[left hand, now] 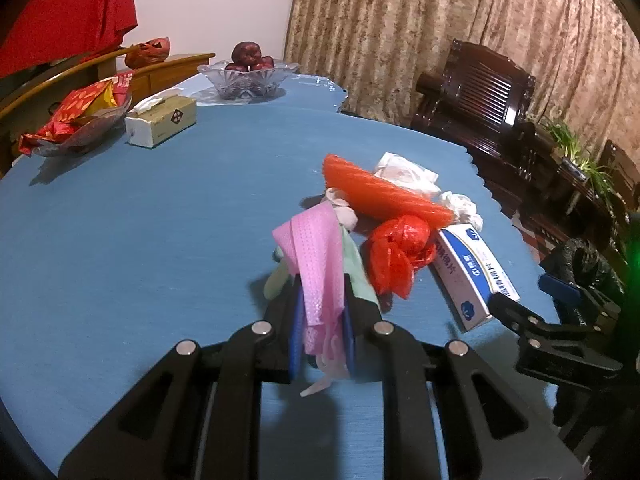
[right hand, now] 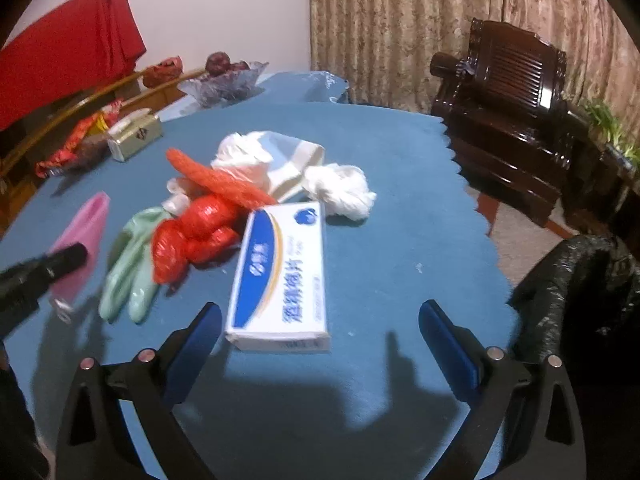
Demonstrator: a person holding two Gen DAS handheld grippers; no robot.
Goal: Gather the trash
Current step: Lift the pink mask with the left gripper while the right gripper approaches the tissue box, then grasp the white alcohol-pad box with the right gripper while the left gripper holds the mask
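My left gripper (left hand: 322,308) is shut on a pink face mask (left hand: 316,256), held just above the blue table. The mask also shows in the right wrist view (right hand: 82,236). Beside it lie a pale green glove (right hand: 130,264), a crumpled red plastic bag (right hand: 196,232), an orange foam net (right hand: 220,180), white crumpled tissues (right hand: 340,188) and a white and blue box (right hand: 282,276). My right gripper (right hand: 320,328) is open, its fingers on either side of the near end of the box. The right gripper also shows at the right of the left wrist view (left hand: 532,312).
A black trash bag (right hand: 576,292) hangs at the table's right edge. At the far left stand a tissue box (left hand: 162,122), a dish of red snack packets (left hand: 76,120) and a glass fruit bowl (left hand: 248,76). A dark wooden chair (right hand: 508,112) stands beyond the scalloped edge of the table (right hand: 464,168).
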